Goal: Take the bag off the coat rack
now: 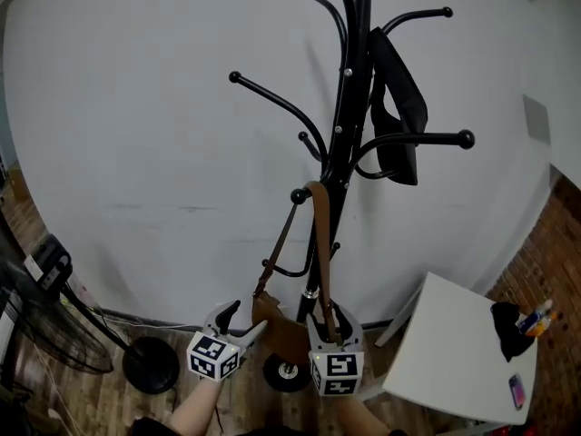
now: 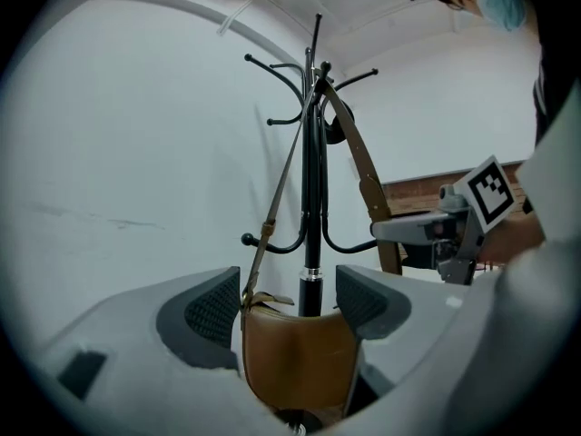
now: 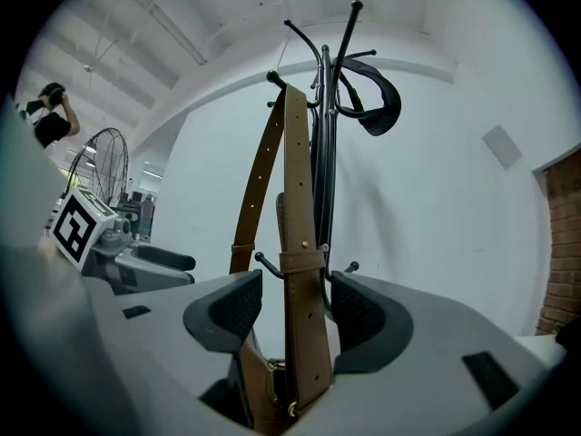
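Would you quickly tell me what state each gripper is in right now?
Left gripper: open, jaws apart on either side of the brown bag.
Right gripper: open, the bag's strap running between its jaws, not clamped.

No words, numbers or brand names can be read anywhere. The white cube point(image 1: 213, 357) on the left gripper point(image 1: 243, 321) and the matching cube point(image 1: 336, 373) on the right gripper point(image 1: 330, 321) carry only black square marker patterns.
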Demonstrator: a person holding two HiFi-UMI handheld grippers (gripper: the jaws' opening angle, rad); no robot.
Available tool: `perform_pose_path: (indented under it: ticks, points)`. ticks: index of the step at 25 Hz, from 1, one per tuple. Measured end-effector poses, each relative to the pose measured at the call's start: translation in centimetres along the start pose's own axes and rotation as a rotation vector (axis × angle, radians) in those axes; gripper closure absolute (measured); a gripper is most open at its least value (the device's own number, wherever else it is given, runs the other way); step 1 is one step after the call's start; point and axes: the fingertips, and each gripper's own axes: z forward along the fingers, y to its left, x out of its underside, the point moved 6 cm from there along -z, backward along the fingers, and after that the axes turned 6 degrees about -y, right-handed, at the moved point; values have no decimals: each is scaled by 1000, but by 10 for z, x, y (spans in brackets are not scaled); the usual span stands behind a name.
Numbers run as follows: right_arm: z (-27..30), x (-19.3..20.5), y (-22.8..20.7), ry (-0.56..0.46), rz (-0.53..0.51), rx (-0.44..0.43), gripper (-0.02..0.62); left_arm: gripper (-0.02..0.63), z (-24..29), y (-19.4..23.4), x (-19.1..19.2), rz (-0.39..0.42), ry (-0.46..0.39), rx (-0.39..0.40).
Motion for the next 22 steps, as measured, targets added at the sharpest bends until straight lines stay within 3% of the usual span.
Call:
perform_pose_path:
  ticks: [6,12,18,20,22]
  points:
    - [-2,-6,-6,0,-39,72,405,281,41,15,-14,17,-24,55]
    - [2,-3,-4,22,-52,77,431,285,72,21,-25,49,-26,93]
    - [5,-4,-2,24,-61,92,532,454,79,23,-35,91,-37,94]
    - [5,-4,-1,24,-64,87,552,546,80,25,-36,102,-25,92]
    - [5,-4,0,25,-65,76,563,558,79,26,-37,88,-20,96]
